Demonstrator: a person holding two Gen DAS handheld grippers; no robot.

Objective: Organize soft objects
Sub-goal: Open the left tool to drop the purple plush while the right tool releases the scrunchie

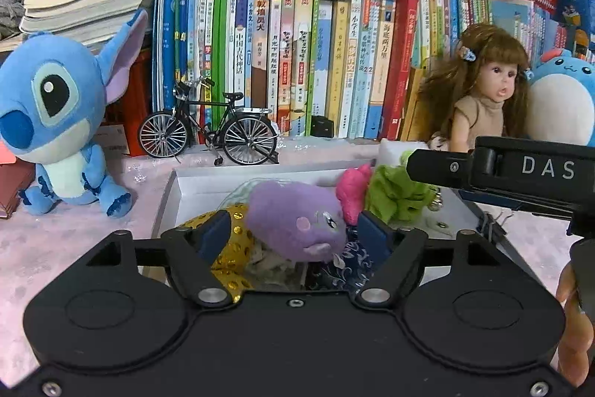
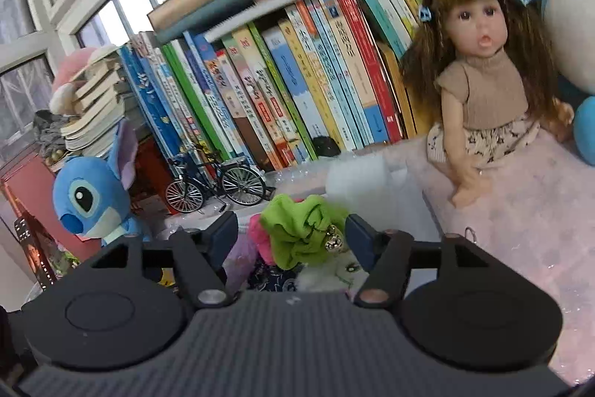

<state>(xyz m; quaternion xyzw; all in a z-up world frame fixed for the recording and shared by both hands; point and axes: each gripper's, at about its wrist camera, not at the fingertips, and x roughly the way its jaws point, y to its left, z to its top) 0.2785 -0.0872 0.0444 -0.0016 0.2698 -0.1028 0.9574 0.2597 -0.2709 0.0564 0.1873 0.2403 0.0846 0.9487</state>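
Observation:
A white box [image 1: 208, 186] on the pink table holds soft things: a purple plush [image 1: 297, 222], a gold sequin piece [image 1: 230, 248], a pink plush [image 1: 355, 190], a green fabric piece [image 1: 398, 194] with a bell, and dark blue patterned cloth [image 1: 347, 265]. My left gripper [image 1: 295, 235] is open with its jaws on either side of the purple plush, over the box. My right gripper [image 2: 292, 235] is open around the green fabric piece [image 2: 301, 229], above the box. The right gripper also shows in the left wrist view [image 1: 416, 166] from the side.
A blue Stitch plush [image 1: 55, 114] sits left of the box. A model bicycle [image 1: 210, 127] stands behind it. A doll [image 2: 483, 80] and a blue round plush [image 1: 561, 99] sit at the right. Rows of books [image 1: 316, 62] line the back.

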